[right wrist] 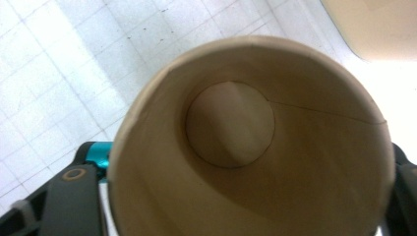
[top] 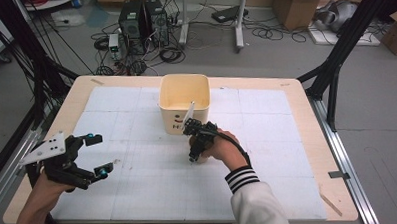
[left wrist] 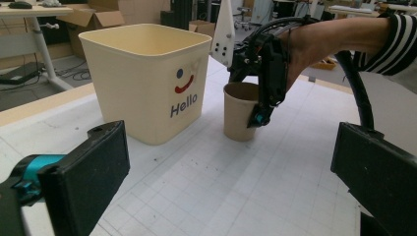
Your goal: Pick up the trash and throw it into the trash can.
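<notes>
A brown paper cup (left wrist: 238,120) stands upright on the white gridded mat, just beside the cream bin (left wrist: 142,88) marked "Hello". My right gripper (left wrist: 248,112) comes down over the cup from above, one jaw on each side of its wall, shut on it. The right gripper view looks straight into the empty cup (right wrist: 231,123), with the right gripper (right wrist: 246,196) hugging its sides. In the high view the right gripper (top: 193,156) and hand cover the cup, in front of the bin (top: 176,118). My left gripper (top: 99,154) rests open at the mat's left, holding nothing; its jaws stand wide in its own view (left wrist: 231,187).
The white mat (top: 267,139) covers most of the wooden table (top: 76,96). Black frame posts stand at both sides of the table. Computers, cables and cardboard boxes lie on the floor beyond the far edge.
</notes>
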